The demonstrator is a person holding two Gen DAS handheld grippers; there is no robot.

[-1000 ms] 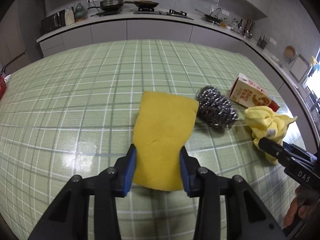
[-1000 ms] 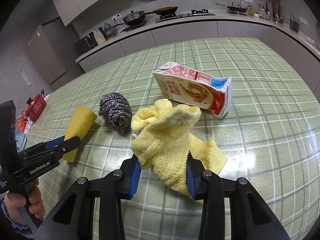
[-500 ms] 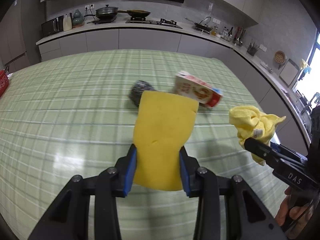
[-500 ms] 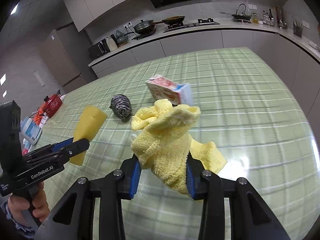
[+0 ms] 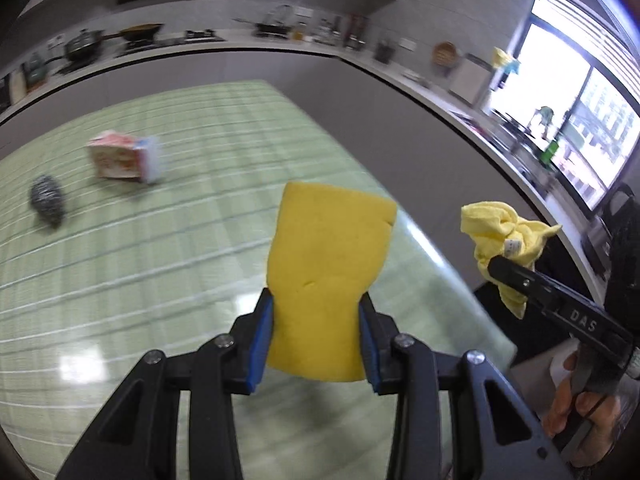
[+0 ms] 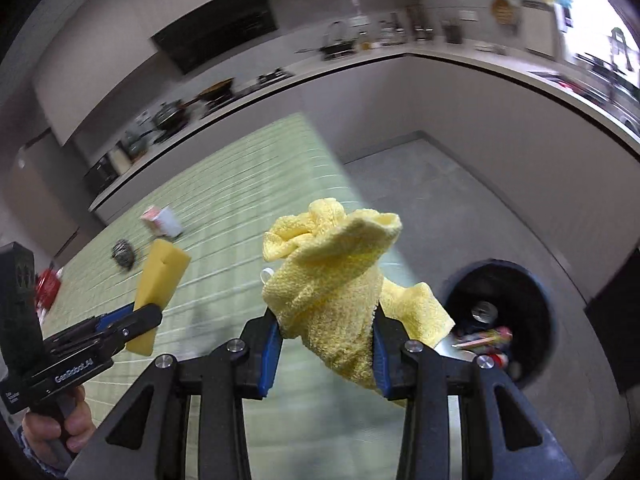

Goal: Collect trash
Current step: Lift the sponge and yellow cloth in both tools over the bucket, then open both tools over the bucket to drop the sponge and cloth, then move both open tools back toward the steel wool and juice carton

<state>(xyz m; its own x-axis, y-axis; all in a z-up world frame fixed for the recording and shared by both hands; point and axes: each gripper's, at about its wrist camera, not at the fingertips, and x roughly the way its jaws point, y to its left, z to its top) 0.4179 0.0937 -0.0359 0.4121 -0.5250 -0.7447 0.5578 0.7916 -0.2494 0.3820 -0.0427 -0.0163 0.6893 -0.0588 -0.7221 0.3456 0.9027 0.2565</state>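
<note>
Right wrist view: right gripper (image 6: 326, 350) clamped on cloth (image 6: 332, 268), left gripper (image 5: 316, 344) on sponge (image 5: 326, 268); carry step. Bin (image 6: 502, 316) prob. below-right; release over opening req'd next.

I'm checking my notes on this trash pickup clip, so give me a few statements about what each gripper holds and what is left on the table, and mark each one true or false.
1. The left gripper is shut on the yellow sponge. True.
2. The right gripper is open and holds nothing. False: it is shut on the yellow cloth.
3. The steel scourer lies on the green checked table. True.
4. The milk carton is held in a gripper. False: it lies on the table, near the scourer.
5. The trash bin on the floor holds nothing. False: some litter shows inside it.
</note>
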